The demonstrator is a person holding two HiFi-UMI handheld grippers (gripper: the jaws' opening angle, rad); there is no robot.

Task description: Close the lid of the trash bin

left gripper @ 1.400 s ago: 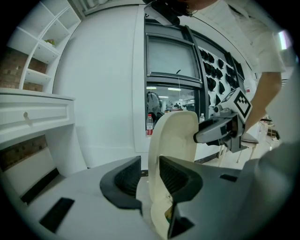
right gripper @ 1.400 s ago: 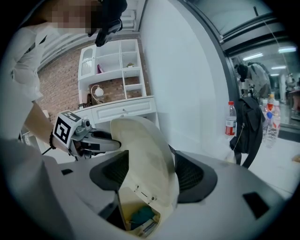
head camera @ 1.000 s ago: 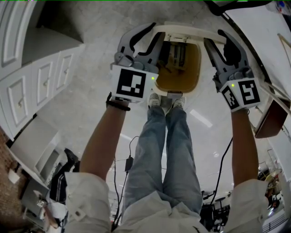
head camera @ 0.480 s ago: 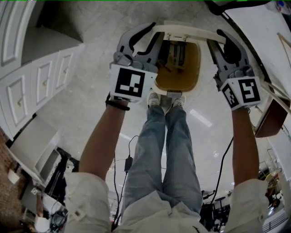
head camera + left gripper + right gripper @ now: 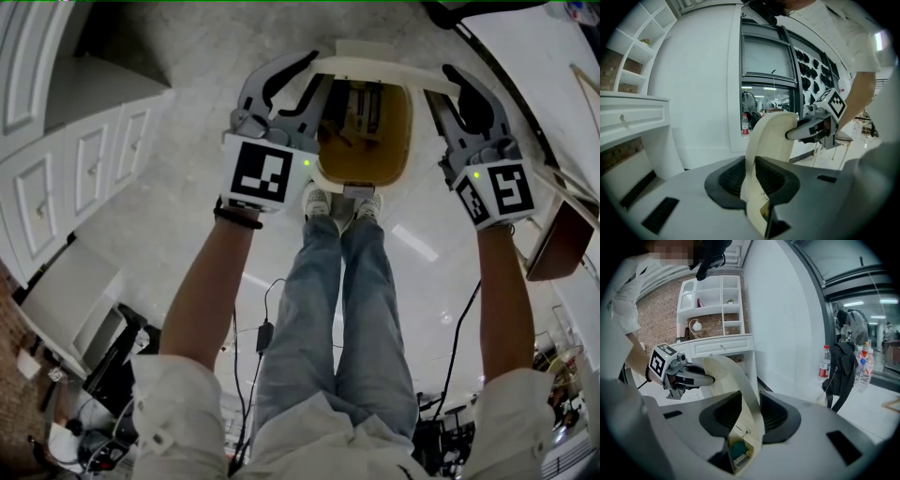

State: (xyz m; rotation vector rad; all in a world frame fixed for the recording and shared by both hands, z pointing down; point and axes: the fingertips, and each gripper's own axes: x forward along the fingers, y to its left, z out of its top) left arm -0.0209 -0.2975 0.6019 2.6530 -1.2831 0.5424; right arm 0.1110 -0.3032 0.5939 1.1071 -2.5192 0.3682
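The trash bin (image 5: pixel 361 178) stands open on the floor ahead of the person's shoes, its inside brownish. Its cream lid (image 5: pixel 375 64) is raised at the far side. My left gripper (image 5: pixel 309 73) is shut on the lid's left edge, and my right gripper (image 5: pixel 448 84) is shut on its right edge. In the left gripper view the lid (image 5: pixel 771 136) runs up between the dark pads of the left gripper (image 5: pixel 751 180), with the right gripper (image 5: pixel 806 133) at its far end. The right gripper view shows the lid (image 5: pixel 736 380) pinched in the right gripper (image 5: pixel 750 418), and the left gripper (image 5: pixel 693 378) beyond.
White cabinets with drawers (image 5: pixel 84 159) stand to the left, and a brown wooden piece (image 5: pixel 562 244) to the right. The person's legs and shoes (image 5: pixel 342 206) are right before the bin. A cable (image 5: pixel 267 328) lies on the floor. A black bag (image 5: pixel 841 366) and bottles (image 5: pixel 826 362) stand by the wall.
The lid's edge has come a little further over the bin's opening. The right gripper's jaws have narrowed onto the lid; both hands have hardly shifted.
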